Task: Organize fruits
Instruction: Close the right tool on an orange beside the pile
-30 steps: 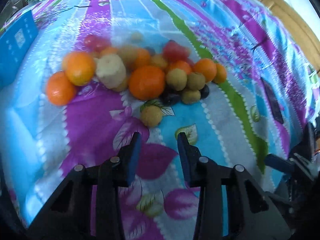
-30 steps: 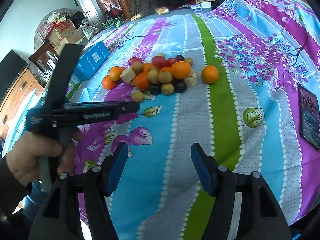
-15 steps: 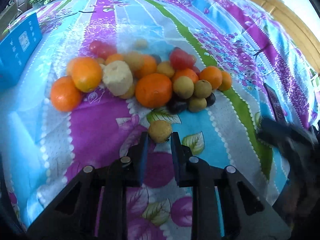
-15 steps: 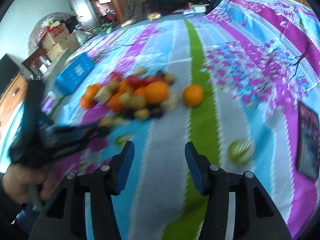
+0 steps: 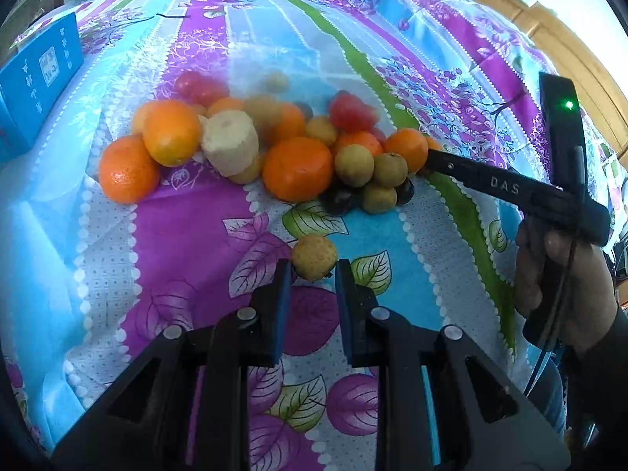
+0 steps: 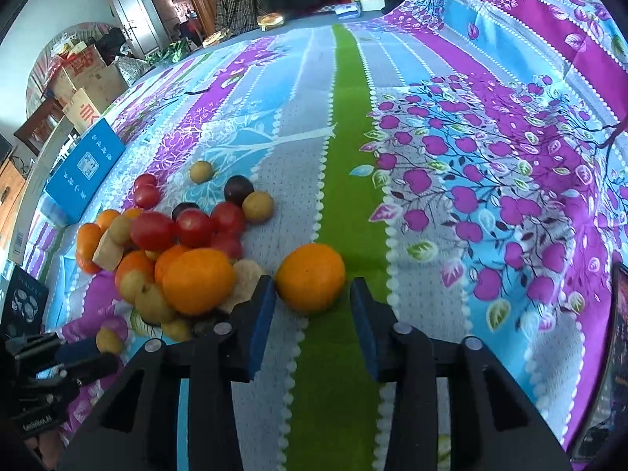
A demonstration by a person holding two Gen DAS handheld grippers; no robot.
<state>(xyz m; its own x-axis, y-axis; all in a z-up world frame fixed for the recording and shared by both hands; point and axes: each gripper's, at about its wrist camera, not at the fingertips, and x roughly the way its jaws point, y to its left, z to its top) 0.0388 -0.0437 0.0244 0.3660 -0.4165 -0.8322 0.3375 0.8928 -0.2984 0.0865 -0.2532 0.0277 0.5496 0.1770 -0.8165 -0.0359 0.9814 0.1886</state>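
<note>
The left hand-held gripper (image 5: 312, 271) is pinching a small tan round fruit (image 5: 314, 257) between its blue pads; that fruit is lying alone on a purple and blue stretch of the flowered cloth covering the surface (image 5: 188, 235), a little nearer the camera than the main fruit pile (image 5: 274, 149).

The right hand-held gripper (image 6: 312, 294) is standing partly spread with a lone orange (image 6: 310, 283) between its fingertips. Its jaws have just been closing in, and the left pad is sitting right against the orange's skin while a sliver of cloth is showing between the fruit and the right pad. This orange is resting on the green stripe (image 6: 345, 157), just beside the pile but apart from it.

The pile itself is gathering oranges, red tomato-like fruits (image 6: 192, 227), small tan fruits, dark plums (image 6: 238, 189) and a pale peeled chunk (image 5: 229, 149), all touching one another in a loose heap. One tan fruit (image 6: 201, 171) is sitting slightly apart on the pile's far side.

A blue box (image 6: 84, 168) is lying toward the surface's left edge. In the left wrist view a person's hand (image 5: 557, 286) is gripping the black handle of the right tool, whose arm is reaching in toward the right end of the pile.
</note>
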